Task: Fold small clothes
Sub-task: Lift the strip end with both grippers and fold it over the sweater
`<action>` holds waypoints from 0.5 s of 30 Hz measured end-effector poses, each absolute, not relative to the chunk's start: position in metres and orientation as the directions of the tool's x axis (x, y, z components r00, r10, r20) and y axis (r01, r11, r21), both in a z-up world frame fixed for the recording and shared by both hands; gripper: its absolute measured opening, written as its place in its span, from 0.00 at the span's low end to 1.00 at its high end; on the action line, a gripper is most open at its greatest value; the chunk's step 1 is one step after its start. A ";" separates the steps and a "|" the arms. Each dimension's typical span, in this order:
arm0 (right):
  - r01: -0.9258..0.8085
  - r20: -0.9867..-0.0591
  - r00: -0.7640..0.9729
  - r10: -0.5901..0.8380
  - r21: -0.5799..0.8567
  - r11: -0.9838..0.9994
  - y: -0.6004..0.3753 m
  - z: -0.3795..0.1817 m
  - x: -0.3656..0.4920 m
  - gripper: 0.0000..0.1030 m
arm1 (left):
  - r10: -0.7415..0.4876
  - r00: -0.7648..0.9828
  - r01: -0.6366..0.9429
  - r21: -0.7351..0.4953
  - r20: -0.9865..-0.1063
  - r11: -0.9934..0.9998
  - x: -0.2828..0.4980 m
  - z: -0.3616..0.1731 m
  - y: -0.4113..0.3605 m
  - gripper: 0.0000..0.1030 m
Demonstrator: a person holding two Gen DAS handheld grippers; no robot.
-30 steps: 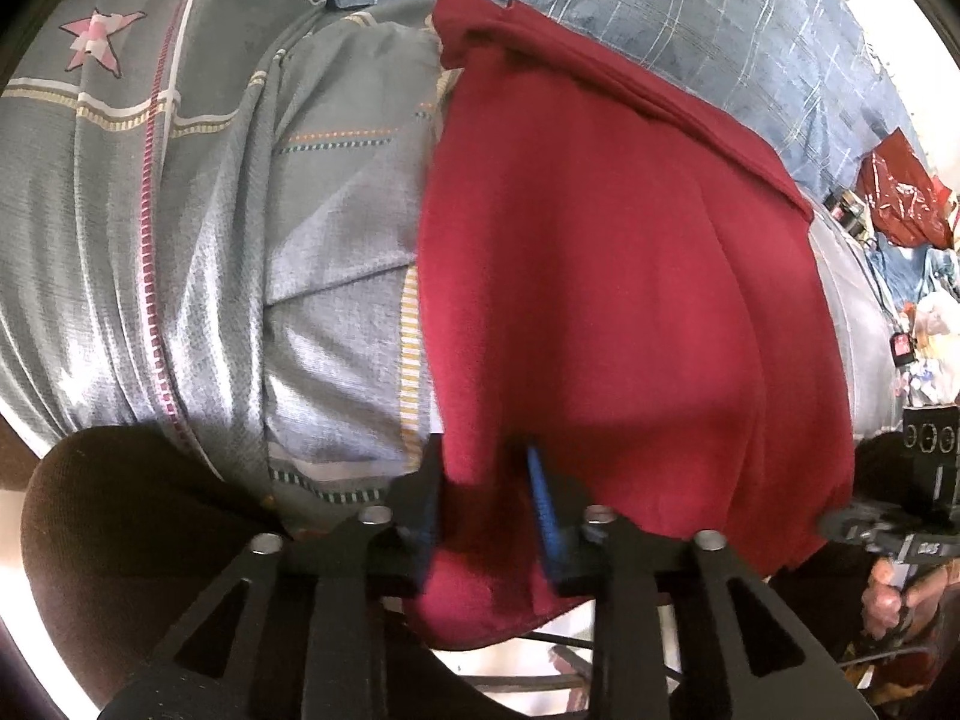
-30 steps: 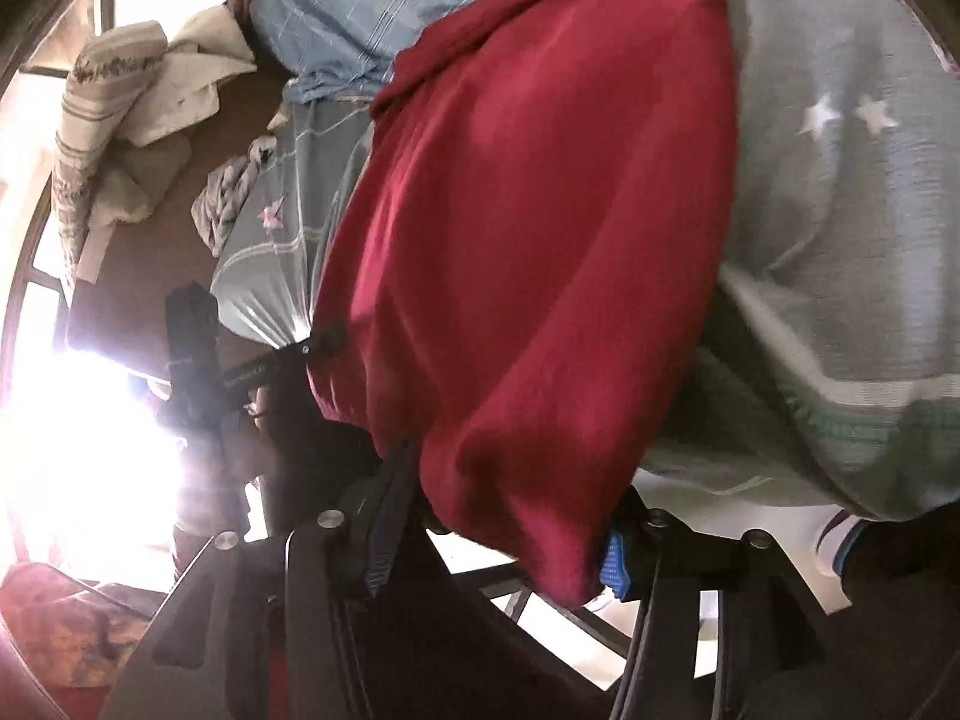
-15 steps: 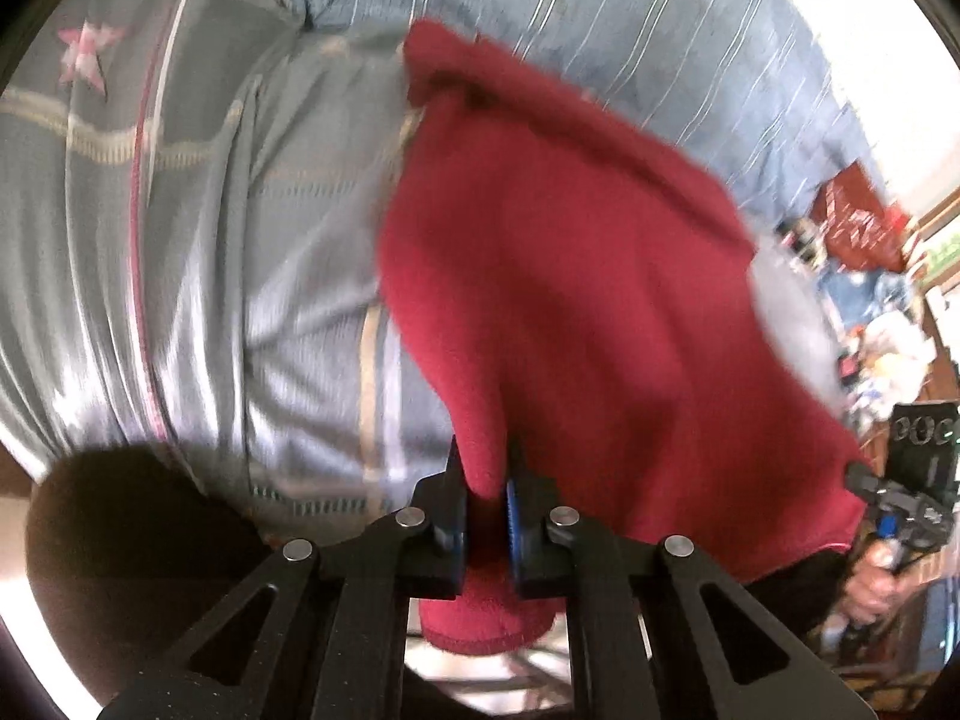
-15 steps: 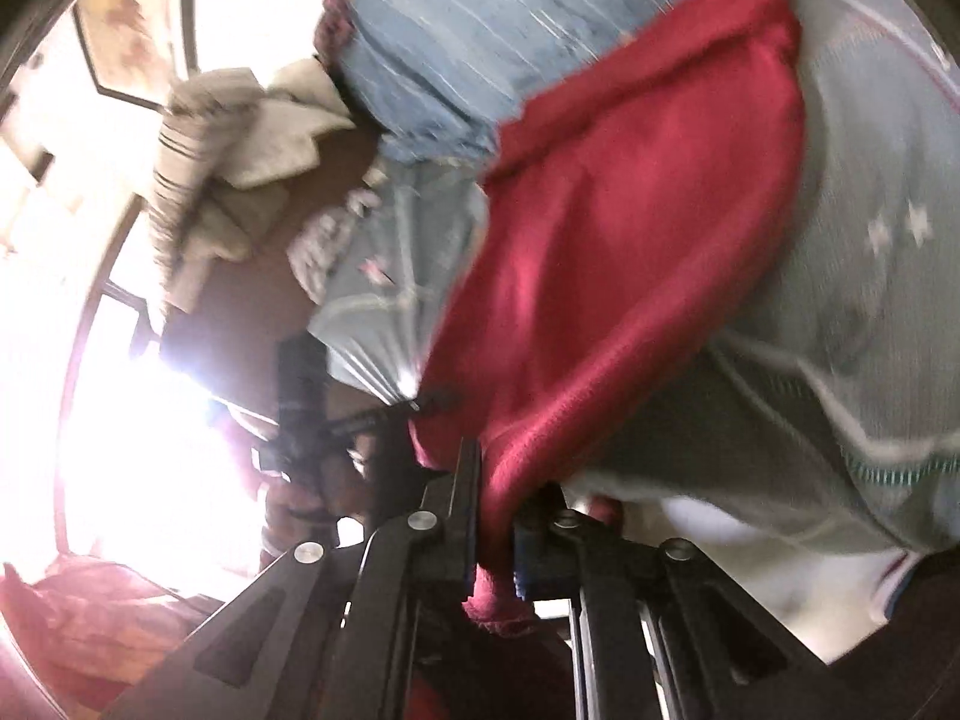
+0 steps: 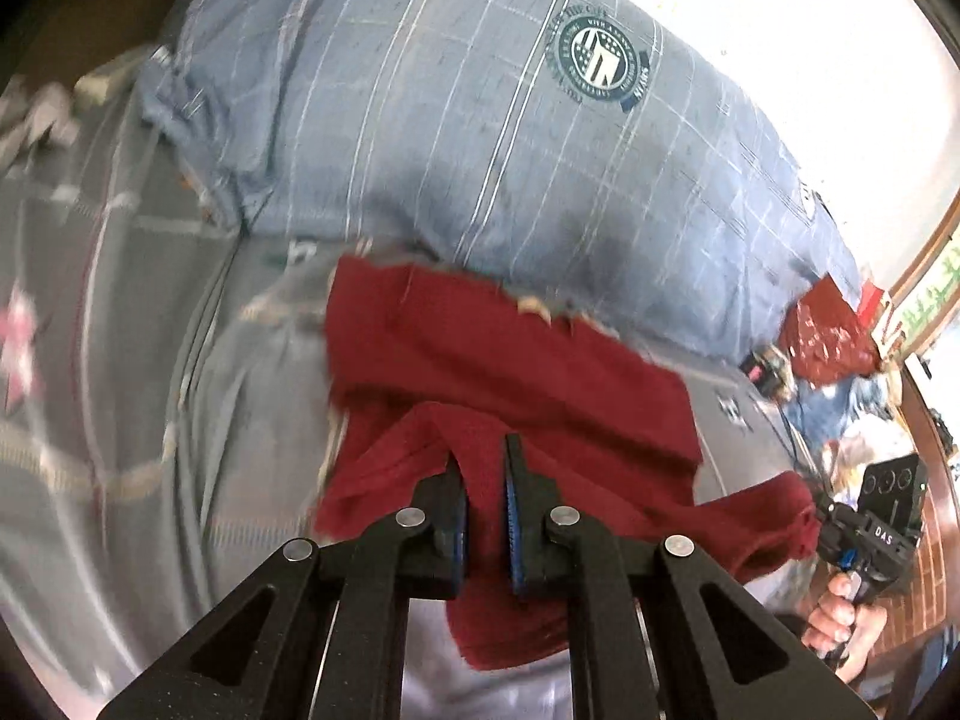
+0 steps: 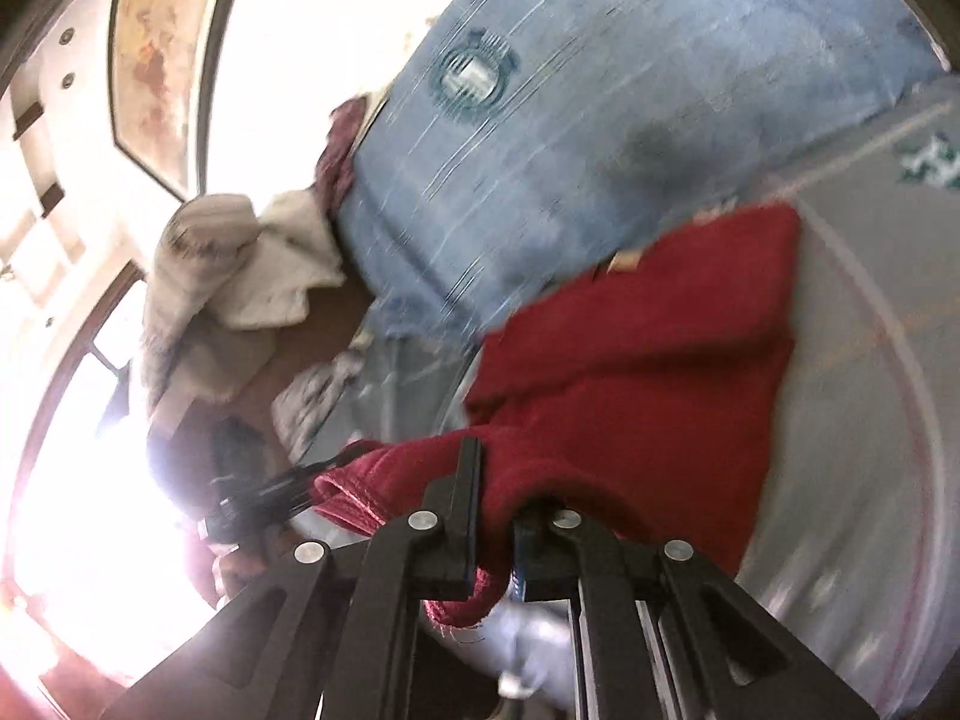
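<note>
A dark red cloth (image 5: 510, 360) lies on a grey patterned bedsheet (image 5: 120, 420), its near edge lifted and carried over the rest. My left gripper (image 5: 485, 480) is shut on the near left corner of the cloth. My right gripper (image 6: 495, 510) is shut on the other near corner; the cloth (image 6: 648, 348) bunches over its fingers. The right gripper also shows in the left wrist view (image 5: 864, 534), at the right, held by a hand, with the cloth's edge stretched to it.
A blue checked pillow (image 5: 480, 120) with a round emblem lies just beyond the cloth. A pile of light cloths (image 6: 240, 264) lies at the far left in the right wrist view. Red items (image 5: 834, 330) sit at the far right.
Both grippers closed on the cloth's near corners, then lifted and carried that edge forward toward the pillow, so the cloth now looks about half as long.
</note>
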State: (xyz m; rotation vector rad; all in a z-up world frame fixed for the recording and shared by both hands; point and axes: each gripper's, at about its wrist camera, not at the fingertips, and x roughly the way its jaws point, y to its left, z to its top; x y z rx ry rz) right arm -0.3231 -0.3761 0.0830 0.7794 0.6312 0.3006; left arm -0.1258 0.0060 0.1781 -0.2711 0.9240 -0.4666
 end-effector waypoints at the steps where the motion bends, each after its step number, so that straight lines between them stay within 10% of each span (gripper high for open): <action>1: -0.012 -0.417 0.785 0.459 0.729 0.684 -0.382 0.084 -0.315 0.07 | -0.495 0.513 0.260 -0.423 -0.701 0.868 -0.113 0.177 0.000 0.08; 15: 0.160 -0.546 0.754 0.364 0.691 0.705 -0.453 0.041 -0.190 0.07 | -0.434 0.440 0.129 -0.423 -0.786 0.897 0.045 0.092 -0.067 0.09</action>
